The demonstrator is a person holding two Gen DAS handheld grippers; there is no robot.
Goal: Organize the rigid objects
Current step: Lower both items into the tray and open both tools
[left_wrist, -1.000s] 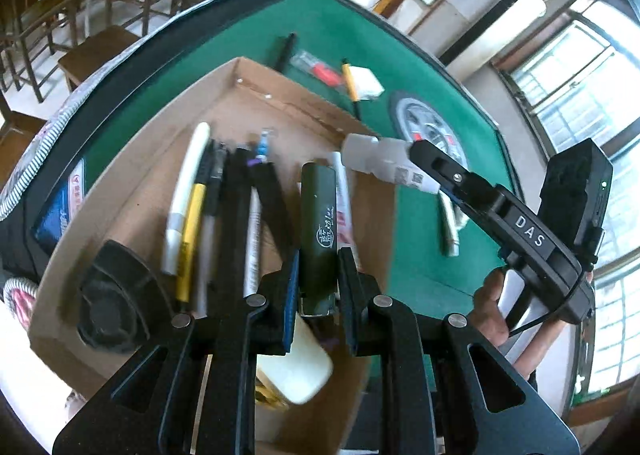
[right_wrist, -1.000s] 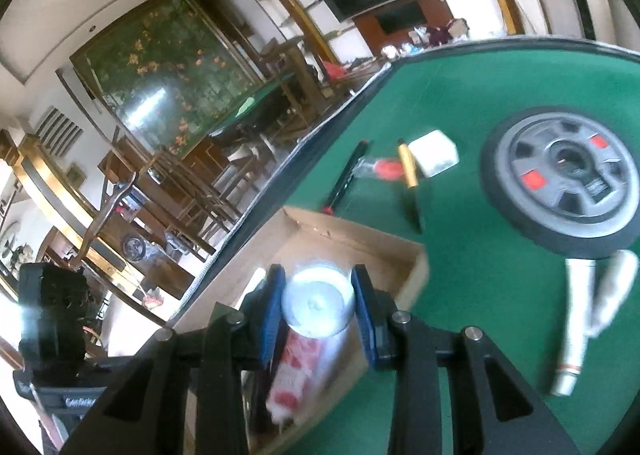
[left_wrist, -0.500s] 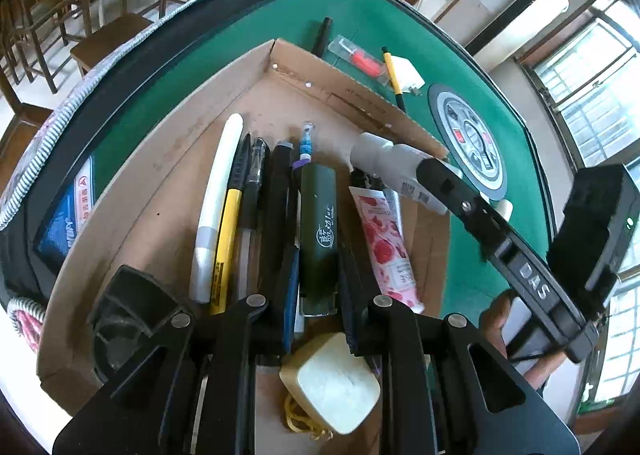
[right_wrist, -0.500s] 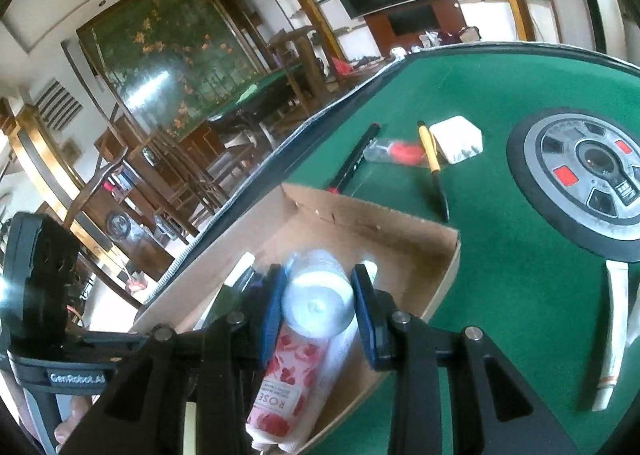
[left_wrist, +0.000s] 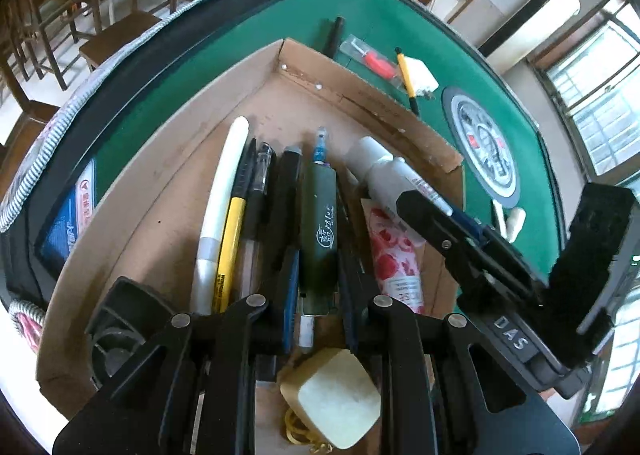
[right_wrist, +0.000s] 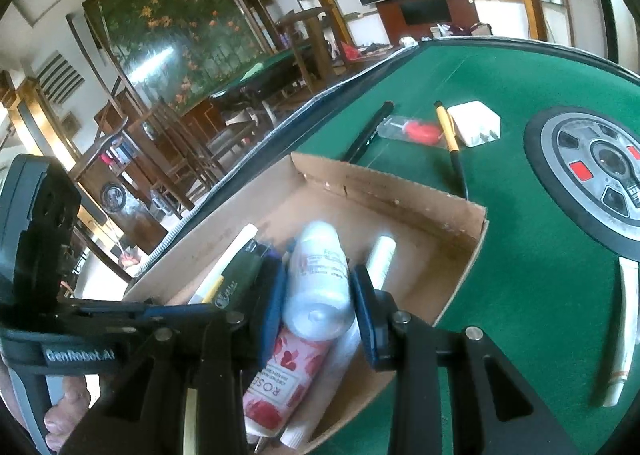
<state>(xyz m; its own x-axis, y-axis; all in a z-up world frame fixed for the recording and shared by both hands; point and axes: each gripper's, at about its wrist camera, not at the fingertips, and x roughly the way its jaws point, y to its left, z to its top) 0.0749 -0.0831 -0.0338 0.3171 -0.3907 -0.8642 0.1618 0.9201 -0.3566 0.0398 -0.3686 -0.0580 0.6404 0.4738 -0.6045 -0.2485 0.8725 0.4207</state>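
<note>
A dark green pen case [left_wrist: 319, 221] lies lengthwise in the cardboard box [left_wrist: 360, 89] among the pens, and my left gripper [left_wrist: 318, 287] is shut on its near end. My right gripper [right_wrist: 318, 305] is shut on a white bottle [right_wrist: 318, 279], which is tilted low inside the box [right_wrist: 400, 185] over a pink rose-print tube [right_wrist: 280, 373]. In the left wrist view the bottle [left_wrist: 378, 171] sticks out from the right gripper's black fingers [left_wrist: 436, 225], just right of the green case. In the right wrist view the green case [right_wrist: 240, 269] shows to the bottle's left.
In the box lie a white marker [left_wrist: 222, 207], a yellow pen [left_wrist: 230, 243], black pens, a black cup [left_wrist: 116, 329] and a cream block [left_wrist: 336, 399]. Beyond it on the green table: a black pen [left_wrist: 334, 35], a red packet [left_wrist: 374, 59], a white plug [left_wrist: 422, 77], a grey disc [left_wrist: 484, 143], white tubes [right_wrist: 624, 331].
Both grippers have sunk into the box. The green case came down among the pens. The white bottle moved from over the box's edge down beside the rose tube.
</note>
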